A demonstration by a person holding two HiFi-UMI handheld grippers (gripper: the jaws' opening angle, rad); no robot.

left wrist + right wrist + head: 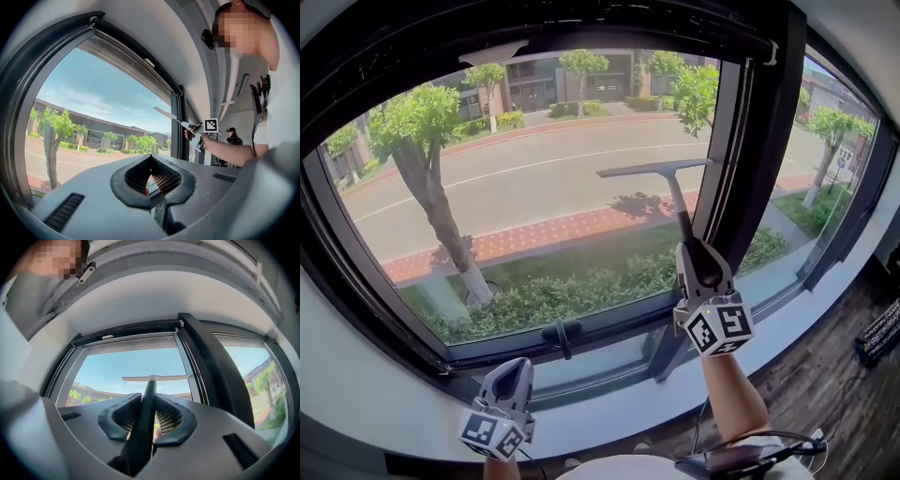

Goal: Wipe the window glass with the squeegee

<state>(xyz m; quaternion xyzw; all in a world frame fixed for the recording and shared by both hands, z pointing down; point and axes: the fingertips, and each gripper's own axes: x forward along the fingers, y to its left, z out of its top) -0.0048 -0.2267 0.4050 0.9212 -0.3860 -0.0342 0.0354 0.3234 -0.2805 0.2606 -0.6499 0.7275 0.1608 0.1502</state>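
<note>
**Squeegee raised at the pane, progress unreadable**

Clamped tight in the right gripper point(149, 401): the slim dark handle of the grey T-shaped squeegee point(152, 378), one jaw pressed to each side of it. Nothing in the left gripper point(151, 159): jaws brought together, tips meeting, only street beyond them. Parked low at the bottom left of the head view, by the pale window sill point(412, 412).

Further out, squeegee blade held level, right of centre and fairly high in the head view, just beside the dark upright frame post point(759, 159). Probably against the large clear window glass point(516, 187), though contact not certain from here.

No suds, streaks or wet band anywhere on the pane, so no telling wiped from unwiped. Judged as the top of a stroke, with the glass below the blade and across to the left of the frame seemingly left to do.

No bucket, bottle or other container in view.
</note>
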